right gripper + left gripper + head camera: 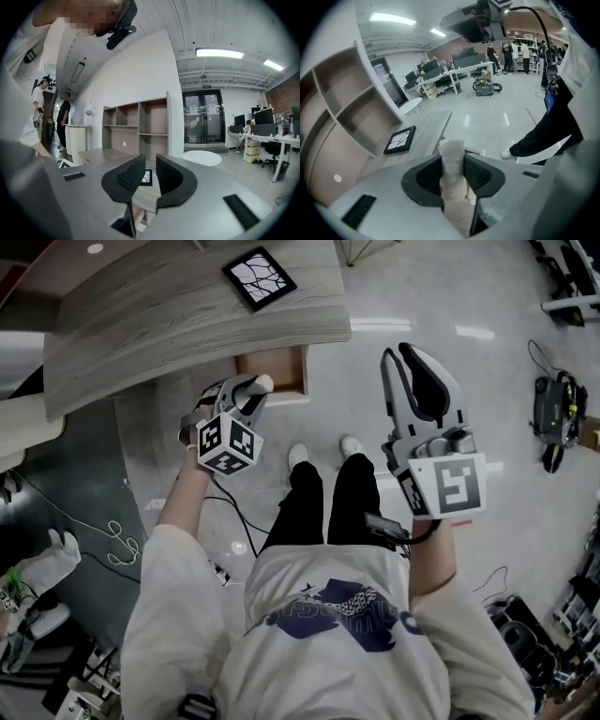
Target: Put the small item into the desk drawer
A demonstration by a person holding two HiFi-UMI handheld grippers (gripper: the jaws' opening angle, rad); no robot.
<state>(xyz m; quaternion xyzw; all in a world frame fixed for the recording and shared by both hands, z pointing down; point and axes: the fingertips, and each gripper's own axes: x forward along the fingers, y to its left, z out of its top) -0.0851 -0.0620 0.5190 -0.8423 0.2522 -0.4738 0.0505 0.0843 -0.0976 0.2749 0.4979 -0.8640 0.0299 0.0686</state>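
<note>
My left gripper [253, 390] is shut on the small item [265, 382], a pale, slim, roll-like piece that sticks out past the dark pads [451, 161]. It hangs just in front of the open wooden drawer [275, 368], which juts out from under the grey desk [187, 315]. My right gripper [396, 352] is held up to the right of the drawer, away from it. Its jaws stand a narrow gap apart with nothing between them [150, 161]. Between them I see the desk top beyond.
A black framed tile [259, 277] lies on the desk top. Open shelving [342, 93] rises beside the desk. The person's legs and white shoes [323, 484] stand below the drawer. Cables [112, 535] lie on the floor at left, equipment [558, 418] at right.
</note>
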